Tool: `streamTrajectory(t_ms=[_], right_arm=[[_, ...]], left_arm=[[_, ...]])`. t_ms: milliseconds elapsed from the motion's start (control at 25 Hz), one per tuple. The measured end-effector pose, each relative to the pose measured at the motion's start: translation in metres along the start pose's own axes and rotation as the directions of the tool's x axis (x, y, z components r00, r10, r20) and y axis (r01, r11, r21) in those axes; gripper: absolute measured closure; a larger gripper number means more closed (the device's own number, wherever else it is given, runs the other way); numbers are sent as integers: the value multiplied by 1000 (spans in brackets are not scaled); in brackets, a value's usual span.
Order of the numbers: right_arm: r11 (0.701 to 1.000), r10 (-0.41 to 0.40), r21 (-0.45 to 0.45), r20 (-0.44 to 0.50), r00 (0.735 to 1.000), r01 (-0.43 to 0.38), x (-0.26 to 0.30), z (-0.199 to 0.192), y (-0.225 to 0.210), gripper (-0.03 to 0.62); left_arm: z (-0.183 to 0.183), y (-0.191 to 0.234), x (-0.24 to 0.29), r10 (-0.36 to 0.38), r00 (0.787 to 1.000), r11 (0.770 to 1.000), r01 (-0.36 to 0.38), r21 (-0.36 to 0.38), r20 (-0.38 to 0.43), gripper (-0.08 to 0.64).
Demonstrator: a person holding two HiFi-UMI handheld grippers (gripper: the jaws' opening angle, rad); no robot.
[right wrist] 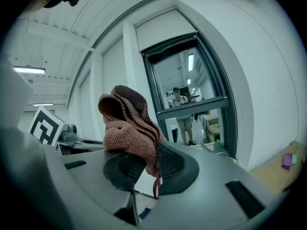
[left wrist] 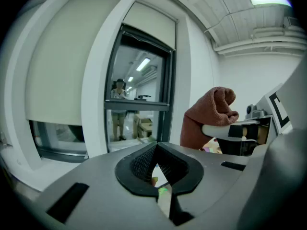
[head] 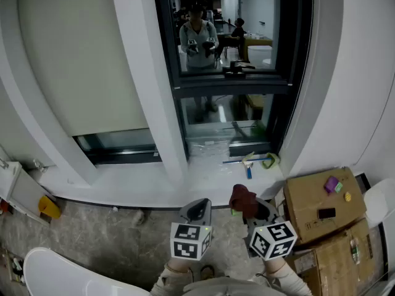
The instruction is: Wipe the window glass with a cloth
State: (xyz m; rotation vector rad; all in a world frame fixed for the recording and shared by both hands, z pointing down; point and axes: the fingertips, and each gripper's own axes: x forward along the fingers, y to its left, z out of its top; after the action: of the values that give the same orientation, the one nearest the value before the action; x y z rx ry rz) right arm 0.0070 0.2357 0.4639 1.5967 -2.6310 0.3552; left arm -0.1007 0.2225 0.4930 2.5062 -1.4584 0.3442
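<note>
Dark-framed window glass (head: pixel 259 17) ahead; right gripper (right wrist: pixel 144 167) clamped on bunched reddish-brown terry cloth (right wrist: pixel 128 123), left gripper (left wrist: pixel 156 166) jaws together, empty.

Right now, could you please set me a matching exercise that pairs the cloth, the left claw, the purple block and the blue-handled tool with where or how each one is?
Things:
1. cloth
2. left claw
3. purple block
4. blue-handled tool

Places or states:
A. lying on the white ledge at the foot of the window
B. clamped in the right claw
C. shut, with nothing between its jaws
D. on top of the cardboard box

Pairs: 1-B, 2-C, 3-D, 4-A.
</note>
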Motion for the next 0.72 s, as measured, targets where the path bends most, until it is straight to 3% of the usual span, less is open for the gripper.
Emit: streamTrajectory(t_ms=[360,720], right_arm=[[999,11,-36,45,999,-10,9,11,10,549],[999,21,-32,53,998,-19,39,12,30,549]], left_arm=[[12,1,1,-32,999,999,32,6,27,557],[19,30,5,-57,997,998,56,25,43,557]])
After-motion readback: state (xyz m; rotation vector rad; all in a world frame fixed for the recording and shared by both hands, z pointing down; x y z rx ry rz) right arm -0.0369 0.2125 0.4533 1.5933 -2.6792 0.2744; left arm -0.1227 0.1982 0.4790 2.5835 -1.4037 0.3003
